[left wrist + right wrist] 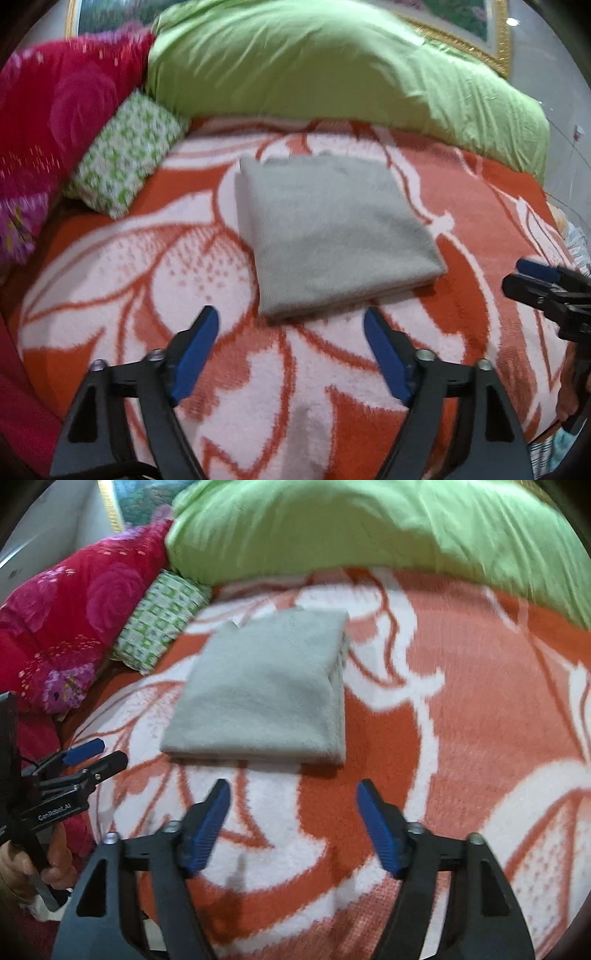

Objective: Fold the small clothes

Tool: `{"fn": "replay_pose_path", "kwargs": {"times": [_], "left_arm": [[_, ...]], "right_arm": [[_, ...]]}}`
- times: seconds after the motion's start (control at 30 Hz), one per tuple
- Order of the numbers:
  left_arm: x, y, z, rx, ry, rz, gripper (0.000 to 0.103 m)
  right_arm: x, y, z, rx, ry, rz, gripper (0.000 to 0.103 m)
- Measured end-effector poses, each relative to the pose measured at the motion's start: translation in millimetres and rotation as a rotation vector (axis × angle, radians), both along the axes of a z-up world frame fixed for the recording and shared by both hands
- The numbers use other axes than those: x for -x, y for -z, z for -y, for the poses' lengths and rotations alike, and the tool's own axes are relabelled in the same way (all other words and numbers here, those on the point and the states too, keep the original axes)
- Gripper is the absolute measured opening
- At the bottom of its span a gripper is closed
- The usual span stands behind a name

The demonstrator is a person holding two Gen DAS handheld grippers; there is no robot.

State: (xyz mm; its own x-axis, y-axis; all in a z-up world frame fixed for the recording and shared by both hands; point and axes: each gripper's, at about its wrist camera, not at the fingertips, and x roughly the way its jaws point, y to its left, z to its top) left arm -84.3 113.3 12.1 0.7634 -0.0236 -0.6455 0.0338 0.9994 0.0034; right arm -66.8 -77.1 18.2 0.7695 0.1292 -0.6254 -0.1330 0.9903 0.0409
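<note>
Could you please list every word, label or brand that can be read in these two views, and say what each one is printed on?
"GenRobot.AI": white lettering on the black body of the left gripper, seen at the left edge of the right wrist view.
Below it, on the same body, a second scrap of white print is cut off at the picture's edge and too small to read.
Nothing readable on the grey folded garment, the blanket or the pillows.
</note>
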Motion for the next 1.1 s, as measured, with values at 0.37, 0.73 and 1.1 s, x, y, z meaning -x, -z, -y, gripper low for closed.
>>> {"fn": "replay_pose_path", "kwargs": {"times": [0.37,0.73,1.1], "left_arm": [[-20.5,17.6,10.2,-0.019,-0.014,-0.001,0.09],[-51.1,48.5,4.9,-0.021,-0.088,-0.035,0.09],[-61.3,57.1,2.9,-0.014,-0.112,-0.055,0.09]], "right_arm": [[-7.7,11.8,-19.9,0.149,-0.029,0.128,0.103],[-46.9,47.6,0.0,0.005,0.078,-0.03,0.103],[-58.7,54.1,-10.5,0.059,0.025,-0.03,0.103]]}}
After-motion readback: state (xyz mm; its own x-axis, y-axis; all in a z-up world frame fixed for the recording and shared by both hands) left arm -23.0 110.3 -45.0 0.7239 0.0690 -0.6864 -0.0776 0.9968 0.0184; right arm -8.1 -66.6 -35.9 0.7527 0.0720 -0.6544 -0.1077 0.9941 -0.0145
